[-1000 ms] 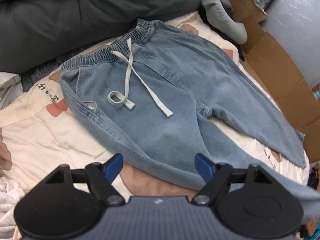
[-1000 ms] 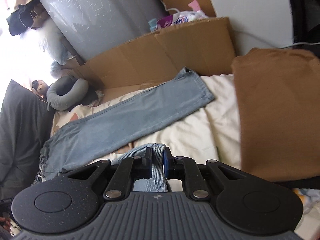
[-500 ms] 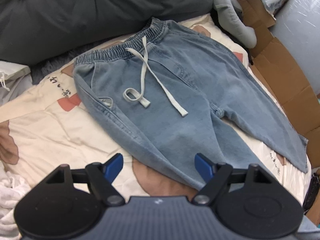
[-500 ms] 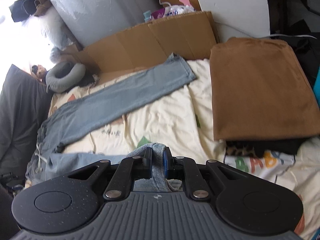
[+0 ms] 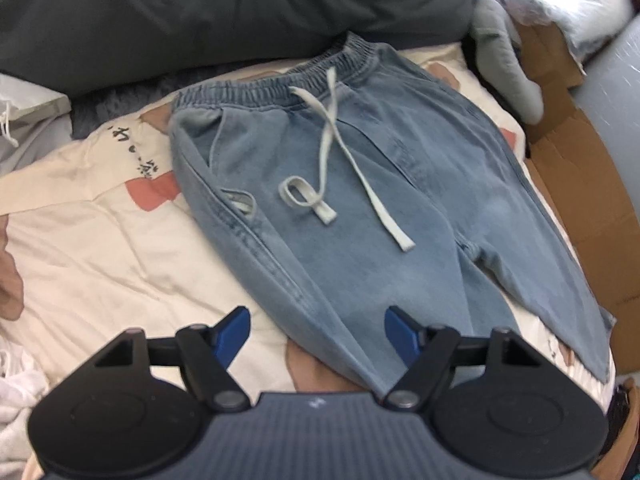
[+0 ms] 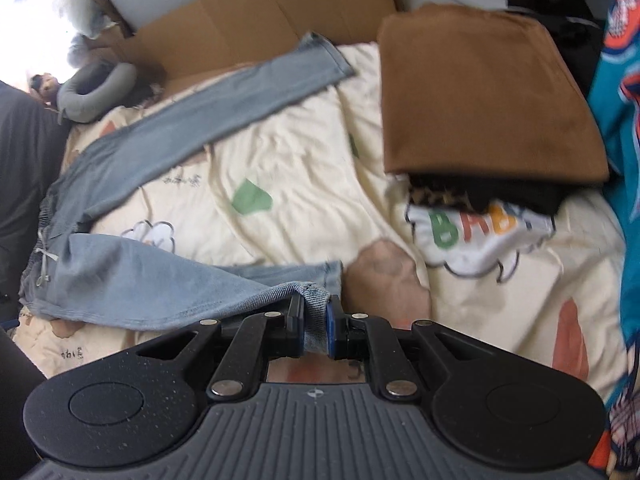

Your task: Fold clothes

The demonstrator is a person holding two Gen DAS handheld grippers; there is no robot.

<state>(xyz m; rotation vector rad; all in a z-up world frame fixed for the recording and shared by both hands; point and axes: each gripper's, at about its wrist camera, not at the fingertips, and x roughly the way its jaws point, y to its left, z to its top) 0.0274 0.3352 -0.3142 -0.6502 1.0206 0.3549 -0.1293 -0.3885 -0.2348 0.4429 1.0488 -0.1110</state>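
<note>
Light blue jeans (image 5: pixel 340 200) with an elastic waistband and a white drawstring (image 5: pixel 332 148) lie spread flat on the cream printed bedsheet (image 5: pixel 100 248). My left gripper (image 5: pixel 315 314) hovers over the near leg just below the hip. Its jaws are closing but still wide, and the denim lies under the gap untouched by the blue pads. In the right wrist view my right gripper (image 6: pixel 315 302) is shut on the hem of that near leg (image 6: pixel 152 272), holding it slightly off the sheet. The far leg (image 6: pixel 224 104) lies straight toward the cardboard.
A folded brown garment (image 6: pixel 480 92) tops a stack with a white lettered piece (image 6: pixel 480 232) to the right. Cardboard (image 6: pixel 260 24) lines the far side, with a grey neck pillow (image 6: pixel 92 92) beside it. A dark grey cushion (image 5: pixel 200 8) lies behind the waistband. A teal garment (image 6: pixel 620 120) hangs at the right edge.
My right gripper has carried the hem across the bed, drawing the near leg out; the brown stack now looks closer. My left gripper has moved in lower toward the hip, and its jaws have narrowed slightly.
</note>
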